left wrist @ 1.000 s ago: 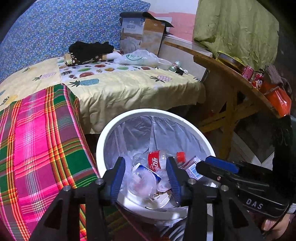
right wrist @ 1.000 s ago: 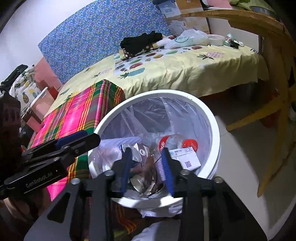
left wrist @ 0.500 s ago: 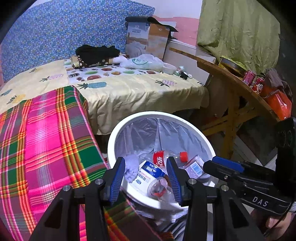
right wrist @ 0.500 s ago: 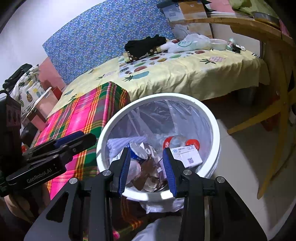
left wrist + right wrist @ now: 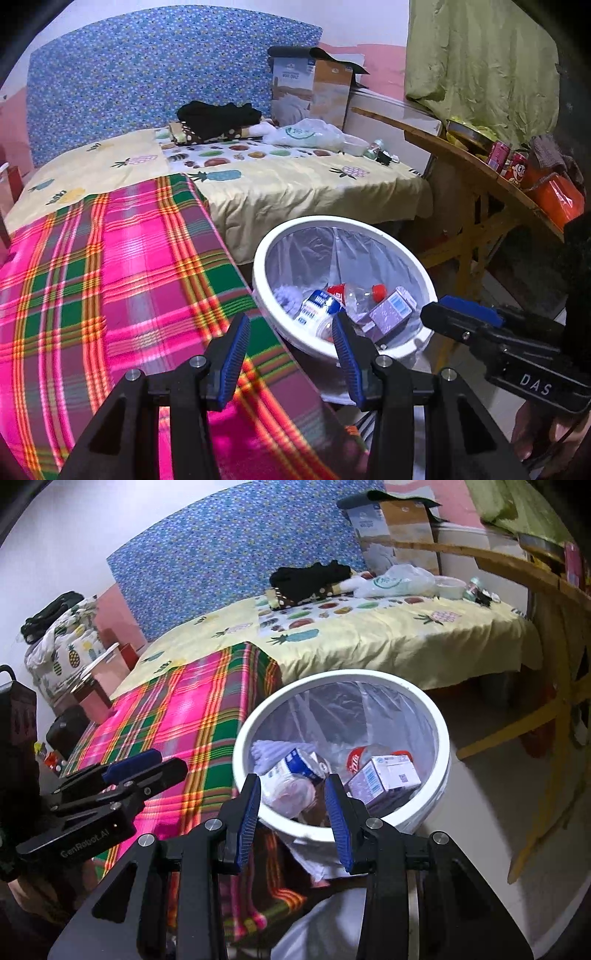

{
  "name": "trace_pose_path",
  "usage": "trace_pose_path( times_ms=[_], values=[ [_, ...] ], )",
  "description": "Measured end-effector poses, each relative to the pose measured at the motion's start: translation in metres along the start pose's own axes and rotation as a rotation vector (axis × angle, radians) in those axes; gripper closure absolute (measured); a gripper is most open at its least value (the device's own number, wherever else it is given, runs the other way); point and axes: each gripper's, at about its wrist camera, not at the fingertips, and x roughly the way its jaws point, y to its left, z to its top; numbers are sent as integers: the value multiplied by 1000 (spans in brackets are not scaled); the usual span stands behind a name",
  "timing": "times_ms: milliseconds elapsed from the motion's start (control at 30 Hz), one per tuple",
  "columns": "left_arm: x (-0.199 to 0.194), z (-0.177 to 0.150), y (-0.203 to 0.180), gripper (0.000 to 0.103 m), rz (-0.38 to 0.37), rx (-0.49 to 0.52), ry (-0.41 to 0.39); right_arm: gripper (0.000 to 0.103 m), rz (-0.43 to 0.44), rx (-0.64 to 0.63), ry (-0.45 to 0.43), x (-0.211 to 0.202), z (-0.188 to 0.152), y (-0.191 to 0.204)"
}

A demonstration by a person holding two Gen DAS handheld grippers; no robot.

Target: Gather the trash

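Beside plaid blanket [image 5: 110, 295] edge, bin [image 5: 441, 738] holds carton [image 5: 384, 775], bottle [image 5: 354, 291]. Your left gripper [image 5: 291, 354], right gripper [image 5: 293, 819] both gape empty, hovering near rim, ready for next pickup.

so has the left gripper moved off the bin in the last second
Yes. The left gripper has shifted left off the white bin, now over the plaid blanket.

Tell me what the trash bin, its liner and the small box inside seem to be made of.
Trash bin: likely rigid plastic; smooth, glossy white rim. Liner: thin clear plastic film, wrinkled, with shiny creases. Small box: looks like printed cardboard; sharp folded edges, matte faces with labelling.
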Motion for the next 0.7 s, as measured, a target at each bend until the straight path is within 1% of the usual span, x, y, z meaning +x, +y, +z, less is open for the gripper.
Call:
trace_pose_path(
  times_ms=[200,367,400,433,500,700],
  values=[
    [-24,-16,4,57,40,-8,-21,66,9,-45,-16,-9,-7,15],
    [-42,-30,10,57,76,-19,-31,65,29,-76,-9,-13,-16,25],
    [-44,-31,11,57,82,-22,-31,63,31,-79,-8,-14,-18,26],
    [-48,-35,12,57,88,-28,-30,58,34,-87,-5,-15,-20,29],
    [-53,-40,14,57,97,-37,-32,54,38,-93,0,-16,-23,32],
    [-68,-58,20,57,138,-50,-31,54,47,-116,2,-24,-32,40]
  ],
)
